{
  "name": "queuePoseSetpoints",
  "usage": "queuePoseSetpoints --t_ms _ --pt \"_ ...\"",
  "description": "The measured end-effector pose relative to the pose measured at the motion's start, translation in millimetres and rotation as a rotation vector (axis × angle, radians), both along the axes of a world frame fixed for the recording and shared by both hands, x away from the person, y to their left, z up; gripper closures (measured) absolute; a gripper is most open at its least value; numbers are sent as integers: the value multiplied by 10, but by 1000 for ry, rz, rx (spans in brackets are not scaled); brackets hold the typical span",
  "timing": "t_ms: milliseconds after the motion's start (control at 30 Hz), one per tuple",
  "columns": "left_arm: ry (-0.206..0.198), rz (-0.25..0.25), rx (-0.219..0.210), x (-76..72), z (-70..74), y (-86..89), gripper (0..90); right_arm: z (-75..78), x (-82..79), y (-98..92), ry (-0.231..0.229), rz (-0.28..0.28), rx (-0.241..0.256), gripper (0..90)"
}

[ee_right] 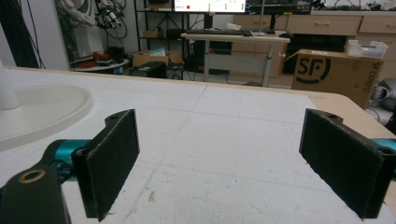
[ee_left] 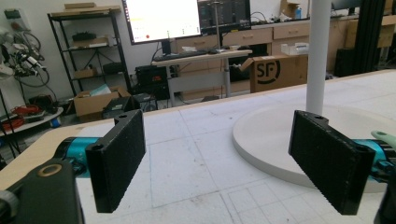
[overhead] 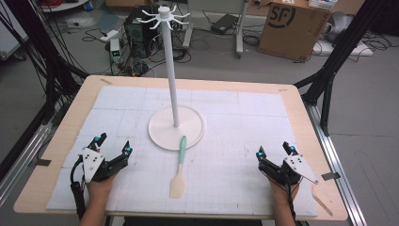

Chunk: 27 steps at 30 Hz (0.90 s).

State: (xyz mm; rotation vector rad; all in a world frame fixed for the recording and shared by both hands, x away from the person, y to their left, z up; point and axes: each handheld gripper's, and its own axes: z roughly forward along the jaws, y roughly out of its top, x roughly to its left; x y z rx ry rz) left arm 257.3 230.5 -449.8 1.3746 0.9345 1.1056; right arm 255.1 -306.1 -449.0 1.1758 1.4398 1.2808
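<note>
Your left gripper [overhead: 113, 143] and right gripper [overhead: 274, 149] rest low, jaws spread wide, gripping nothing — well apart either side of the spatula [overhead: 179, 169], whose handle tip lies on the stand [overhead: 162, 134] base.

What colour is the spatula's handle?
Mint green, on the cream-bladed silicone spatula; clearest in the high view.

A mat [overhead: 235, 113] lies on the worktop [overhead: 80, 101]. At its middle stands a rack [overhead: 176, 126]. A spatula [overhead: 179, 168] lies toward the near edge, its handle end on the rack's base. The left tongs [overhead: 113, 143] sit near the near left corner, the right tongs [overhead: 274, 150] near the near right corner.
</note>
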Motion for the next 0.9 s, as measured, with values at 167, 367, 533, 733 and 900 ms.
queuePoseSetpoints --t_ms 167,367,533,733,900 --pt "3 4 -2 2 1 -1 197 0 1 3 2 7 1 136" --pt "13 6 -6 13 3 -8 198 1 -5 3 3 7 -2 136" --pt "34 11 3 24 9 -32 201 2 -7 6 4 7 1 136" --pt "49 10 22 34 15 -54 207 2 -8 -1 3 8 1 136" --pt "58 8 25 34 19 -66 211 2 -8 -3 4 11 6 136"
